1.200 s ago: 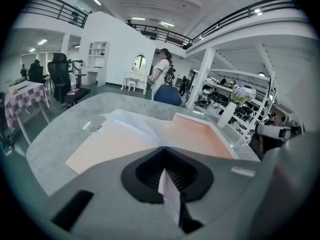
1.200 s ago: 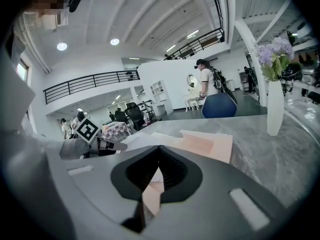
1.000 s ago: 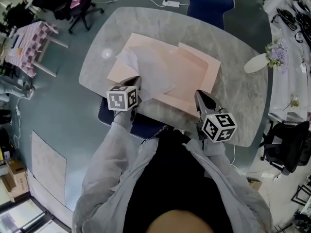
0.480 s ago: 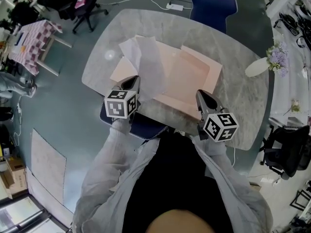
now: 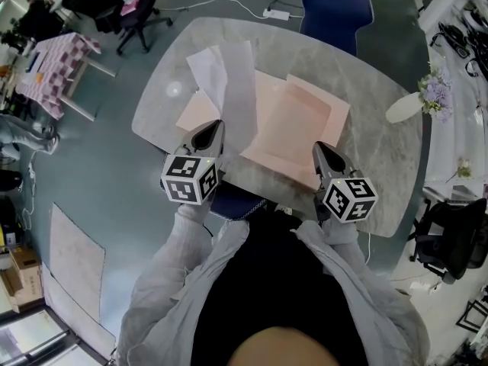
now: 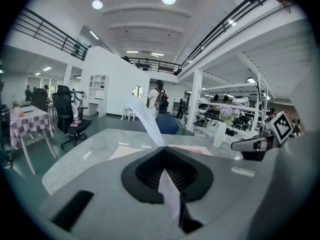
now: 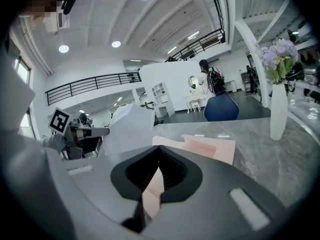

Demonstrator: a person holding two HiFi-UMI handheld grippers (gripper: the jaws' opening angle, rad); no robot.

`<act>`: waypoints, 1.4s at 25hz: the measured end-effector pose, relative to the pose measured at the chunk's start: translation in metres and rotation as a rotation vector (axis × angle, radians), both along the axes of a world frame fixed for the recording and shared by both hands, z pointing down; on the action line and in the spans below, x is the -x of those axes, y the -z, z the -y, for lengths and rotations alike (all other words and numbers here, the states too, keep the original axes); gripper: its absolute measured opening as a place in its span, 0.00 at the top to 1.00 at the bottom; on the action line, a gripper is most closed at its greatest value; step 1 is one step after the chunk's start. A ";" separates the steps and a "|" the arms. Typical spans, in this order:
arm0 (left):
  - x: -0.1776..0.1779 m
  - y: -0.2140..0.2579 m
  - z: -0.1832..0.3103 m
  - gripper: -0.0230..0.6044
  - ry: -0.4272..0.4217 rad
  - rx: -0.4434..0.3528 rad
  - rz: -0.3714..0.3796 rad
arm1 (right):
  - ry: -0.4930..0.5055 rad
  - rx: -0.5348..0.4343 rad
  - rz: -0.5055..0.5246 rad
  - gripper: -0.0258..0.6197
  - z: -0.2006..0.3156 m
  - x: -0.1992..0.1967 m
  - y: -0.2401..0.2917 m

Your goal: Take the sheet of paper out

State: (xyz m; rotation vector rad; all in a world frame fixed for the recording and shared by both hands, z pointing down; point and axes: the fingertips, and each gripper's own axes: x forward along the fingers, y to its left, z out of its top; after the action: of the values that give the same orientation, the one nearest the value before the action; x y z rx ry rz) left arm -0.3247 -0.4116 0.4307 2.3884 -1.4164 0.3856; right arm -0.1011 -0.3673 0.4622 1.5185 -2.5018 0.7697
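Your left gripper (image 5: 214, 128) has its jaws closed on the near edge of the white sheet of paper (image 5: 229, 78). In the left gripper view, the jaws meet at the left gripper (image 6: 163, 149) tip with a strip of the sheet of paper (image 6: 145, 122) clamped between them, and the rest of the sheet rises ahead and curls over to the left. In the head view, the sheet extends away from you, partly above the left part of the pink folder (image 5: 293, 124) and partly past the folder's far left edge.

Your right gripper (image 5: 321, 149) has its jaws closed on the near edge of the pink folder. In the right gripper view, the pink folder (image 7: 212, 147) edge is pinched at the right gripper (image 7: 159, 148) tip, and the folder lies open on the table ahead. The same view shows the sheet of paper (image 7: 127, 126) standing up at the left, with the left gripper (image 7: 92, 132) beside it.

The folder rests on the grey marble table (image 5: 381, 147). A white vase of purple flowers (image 5: 415, 94) stands at the table's right edge, well apart from the folder. A blue chair (image 5: 335, 2) stands at the far side.
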 end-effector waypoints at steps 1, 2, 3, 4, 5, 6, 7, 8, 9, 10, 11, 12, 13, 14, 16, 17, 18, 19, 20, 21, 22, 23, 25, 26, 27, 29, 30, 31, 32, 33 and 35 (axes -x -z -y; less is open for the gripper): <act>-0.003 0.003 -0.003 0.96 -0.008 -0.007 -0.016 | 0.001 -0.003 -0.003 0.94 0.000 0.001 0.001; -0.007 0.005 -0.007 0.96 -0.017 -0.012 -0.033 | 0.002 -0.007 -0.007 0.94 0.001 0.001 0.002; -0.010 0.006 -0.011 0.96 -0.026 -0.015 -0.051 | 0.005 -0.012 -0.012 0.94 0.001 0.001 0.003; -0.014 0.008 -0.014 0.96 -0.035 -0.018 -0.068 | 0.007 -0.018 -0.018 0.94 0.002 0.001 0.004; -0.018 0.009 -0.016 0.96 -0.044 -0.022 -0.080 | 0.009 -0.022 -0.023 0.94 0.004 0.001 0.005; -0.021 0.010 -0.019 0.96 -0.053 -0.026 -0.088 | 0.010 -0.026 -0.027 0.94 0.004 0.001 0.006; -0.024 0.010 -0.022 0.97 -0.062 -0.030 -0.095 | 0.011 -0.031 -0.029 0.94 0.005 0.000 0.007; -0.027 0.010 -0.025 0.96 -0.072 -0.034 -0.104 | 0.011 -0.036 -0.030 0.94 0.005 0.000 0.008; -0.029 0.009 -0.027 0.96 -0.081 -0.036 -0.116 | 0.010 -0.041 -0.031 0.94 0.005 0.000 0.009; -0.031 0.008 -0.030 0.96 -0.092 -0.038 -0.129 | 0.010 -0.047 -0.033 0.94 0.005 0.000 0.011; -0.033 0.007 -0.032 0.96 -0.103 -0.040 -0.141 | 0.010 -0.052 -0.036 0.94 0.005 0.000 0.012; -0.036 0.005 -0.035 0.96 -0.114 -0.042 -0.151 | 0.011 -0.057 -0.039 0.94 0.004 -0.001 0.013; -0.038 0.004 -0.037 0.96 -0.125 -0.046 -0.159 | 0.012 -0.062 -0.042 0.94 0.003 -0.002 0.014; -0.041 0.002 -0.040 0.96 -0.135 -0.050 -0.168 | 0.013 -0.065 -0.044 0.94 0.001 -0.003 0.014; -0.047 0.000 -0.044 0.96 -0.150 -0.055 -0.188 | 0.019 -0.072 -0.049 0.94 -0.002 -0.005 0.015; -0.049 -0.001 -0.046 0.96 -0.154 -0.055 -0.196 | 0.022 -0.076 -0.051 0.94 -0.004 -0.006 0.015; -0.051 -0.002 -0.047 0.96 -0.158 -0.054 -0.199 | 0.024 -0.082 -0.052 0.94 -0.005 -0.007 0.017; -0.053 -0.003 -0.047 0.96 -0.162 -0.052 -0.198 | 0.027 -0.089 -0.051 0.94 -0.007 -0.007 0.018; -0.055 -0.003 -0.047 0.96 -0.166 -0.053 -0.195 | 0.030 -0.096 -0.049 0.94 -0.007 -0.007 0.020; -0.056 -0.003 -0.047 0.96 -0.170 -0.054 -0.191 | 0.037 -0.103 -0.049 0.94 -0.008 -0.006 0.023; -0.056 -0.003 -0.046 0.96 -0.174 -0.056 -0.190 | 0.045 -0.109 -0.051 0.94 -0.008 -0.004 0.025; -0.056 -0.002 -0.045 0.96 -0.176 -0.058 -0.190 | 0.053 -0.115 -0.054 0.94 -0.008 -0.001 0.027; -0.057 0.000 -0.044 0.96 -0.177 -0.060 -0.195 | 0.068 -0.124 -0.063 0.94 -0.008 0.003 0.029; -0.058 0.000 -0.044 0.96 -0.177 -0.061 -0.198 | 0.074 -0.127 -0.066 0.94 -0.009 0.004 0.030; -0.060 0.000 -0.044 0.96 -0.178 -0.062 -0.200 | 0.080 -0.129 -0.069 0.94 -0.010 0.005 0.030; -0.062 0.001 -0.044 0.96 -0.180 -0.061 -0.203 | 0.085 -0.130 -0.070 0.94 -0.011 0.006 0.030; -0.063 0.001 -0.044 0.96 -0.180 -0.059 -0.203 | 0.087 -0.129 -0.070 0.94 -0.012 0.007 0.031; -0.063 0.002 -0.044 0.96 -0.181 -0.058 -0.204 | 0.089 -0.127 -0.070 0.94 -0.012 0.007 0.031; -0.064 0.001 -0.044 0.96 -0.181 -0.057 -0.203 | 0.091 -0.126 -0.069 0.94 -0.012 0.007 0.031; -0.065 0.001 -0.045 0.96 -0.181 -0.056 -0.202 | 0.092 -0.125 -0.070 0.94 -0.013 0.006 0.030; -0.067 0.000 -0.045 0.96 -0.183 -0.055 -0.199 | 0.090 -0.123 -0.070 0.94 -0.014 0.005 0.029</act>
State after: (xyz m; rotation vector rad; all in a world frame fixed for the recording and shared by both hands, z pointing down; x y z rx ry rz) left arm -0.2576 -0.3662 0.4306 2.5294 -1.1399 0.1486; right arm -0.1056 -0.3529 0.4335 1.4300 -2.5878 0.5489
